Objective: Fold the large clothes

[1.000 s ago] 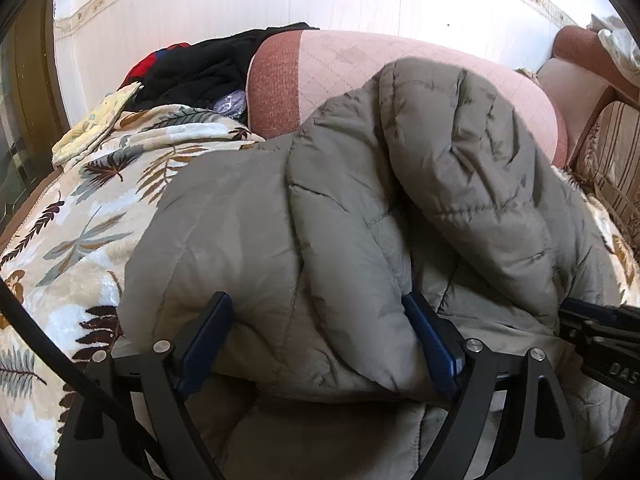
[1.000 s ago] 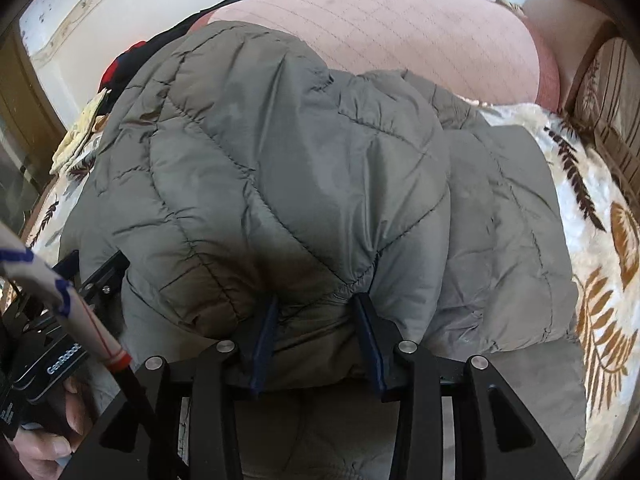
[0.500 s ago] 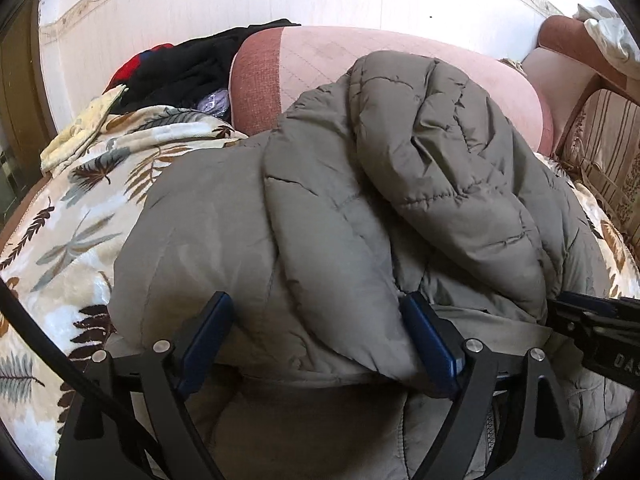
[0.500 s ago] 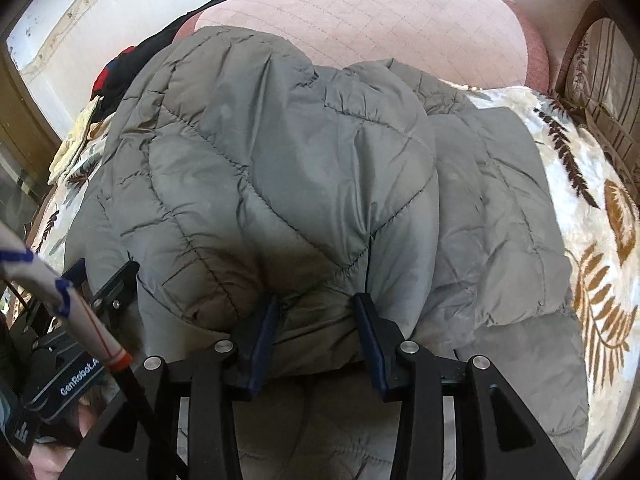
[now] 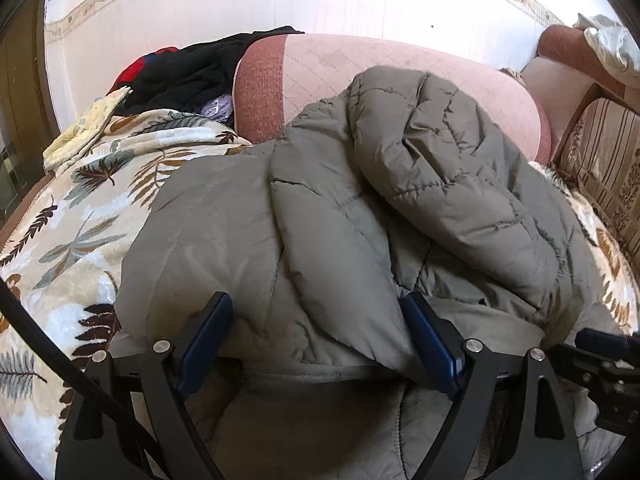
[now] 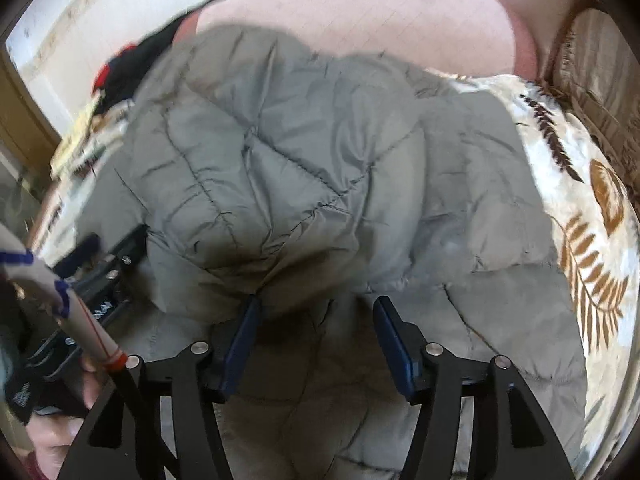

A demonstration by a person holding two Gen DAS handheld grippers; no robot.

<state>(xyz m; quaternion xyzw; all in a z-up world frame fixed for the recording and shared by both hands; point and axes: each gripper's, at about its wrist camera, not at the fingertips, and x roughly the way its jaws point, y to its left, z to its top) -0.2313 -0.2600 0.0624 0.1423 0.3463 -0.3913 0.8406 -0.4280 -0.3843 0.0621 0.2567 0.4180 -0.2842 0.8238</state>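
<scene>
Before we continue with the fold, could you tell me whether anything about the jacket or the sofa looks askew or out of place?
The grey quilted jacket is bunched, not flat: one puffy section humps up against the pink cushion. A heap of dark clothes is also piled at the sofa's far left corner. Nothing looks damaged.

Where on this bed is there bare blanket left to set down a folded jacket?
Most bare room is the leaf-print blanket left of the grey puffer jacket, bordered behind by the pale yellow cloth and dark clothes pile. A narrower strip runs between the jacket and the striped cushion. The middle is crowded: jacket and both grippers.
</scene>
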